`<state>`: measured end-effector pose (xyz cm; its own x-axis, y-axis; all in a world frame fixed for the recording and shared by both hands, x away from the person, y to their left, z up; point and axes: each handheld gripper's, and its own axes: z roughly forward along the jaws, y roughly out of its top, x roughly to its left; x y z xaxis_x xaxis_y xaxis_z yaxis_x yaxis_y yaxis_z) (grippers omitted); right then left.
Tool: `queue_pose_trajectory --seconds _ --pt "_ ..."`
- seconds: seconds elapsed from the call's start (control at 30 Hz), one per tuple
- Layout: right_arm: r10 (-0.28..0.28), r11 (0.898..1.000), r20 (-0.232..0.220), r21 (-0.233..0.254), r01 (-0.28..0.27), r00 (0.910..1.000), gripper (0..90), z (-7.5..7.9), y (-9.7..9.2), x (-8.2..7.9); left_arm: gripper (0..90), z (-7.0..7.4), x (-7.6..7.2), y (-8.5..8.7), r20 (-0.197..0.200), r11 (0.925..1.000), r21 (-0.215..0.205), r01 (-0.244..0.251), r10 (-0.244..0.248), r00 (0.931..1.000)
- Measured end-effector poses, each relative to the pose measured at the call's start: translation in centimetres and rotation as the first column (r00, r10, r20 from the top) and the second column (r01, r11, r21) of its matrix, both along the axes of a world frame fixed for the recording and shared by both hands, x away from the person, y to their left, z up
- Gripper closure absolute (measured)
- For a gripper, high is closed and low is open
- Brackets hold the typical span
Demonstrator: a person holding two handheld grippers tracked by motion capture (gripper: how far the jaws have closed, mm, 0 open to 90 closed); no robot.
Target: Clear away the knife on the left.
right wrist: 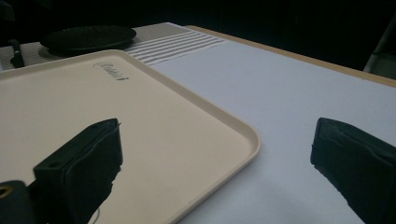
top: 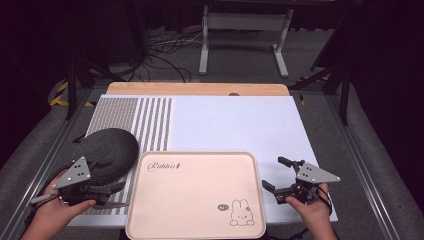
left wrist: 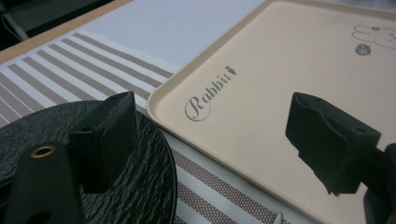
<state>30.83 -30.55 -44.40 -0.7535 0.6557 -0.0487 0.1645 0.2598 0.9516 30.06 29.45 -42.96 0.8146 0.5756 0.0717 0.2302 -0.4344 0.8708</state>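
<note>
A beige tray (top: 195, 200) printed with "Rabbit" and a small bunny lies at the front centre of the table. Left of it a black round plate (top: 107, 147) rests on a striped placemat (top: 150, 120). My left gripper (top: 116, 192) is open at the plate's near edge. In the left gripper view (left wrist: 210, 109) one jaw stands over the plate (left wrist: 154, 172) and the other over the tray (left wrist: 261, 84). My right gripper (top: 276, 173) is open just right of the tray. In the right gripper view (right wrist: 217, 128) its jaws straddle the tray's corner (right wrist: 243, 135), with nothing between them.
A white mat (top: 240, 125) covers most of the wooden tabletop (top: 200, 89). A white table frame (top: 245, 30) and loose cables (top: 165, 55) are on the floor beyond. Metal rails run along both sides of the table.
</note>
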Motion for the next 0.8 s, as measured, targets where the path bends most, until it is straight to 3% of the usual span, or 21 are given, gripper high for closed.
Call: queue_pose_trajectory --seconds 0.33,0.43,0.63,0.8 --pt "0.006 1.000 -0.004 -0.004 -0.006 1.0000 2.8 0.0 0.0 0.0 18.8 0.7 0.1 0.1 -0.026 0.9932 0.111 0.035 -0.032 0.9991" --pt "0.007 1.000 -0.009 -0.005 -0.007 0.9999 2.7 -0.1 0.0 0.1 18.8 1.0 0.1 0.2 -0.040 0.9922 0.116 0.045 -0.040 0.9984" --pt "0.011 1.000 -0.006 -0.005 -0.011 0.9999 2.8 -0.1 0.1 0.1 18.7 1.6 0.0 0.6 -0.082 0.9777 0.199 0.069 -0.053 0.9952" --pt "0.011 1.000 -0.007 -0.008 -0.012 0.9999 2.8 -0.2 0.1 0.1 18.3 1.9 0.1 0.7 -0.108 0.9677 0.238 0.083 -0.058 0.9925"
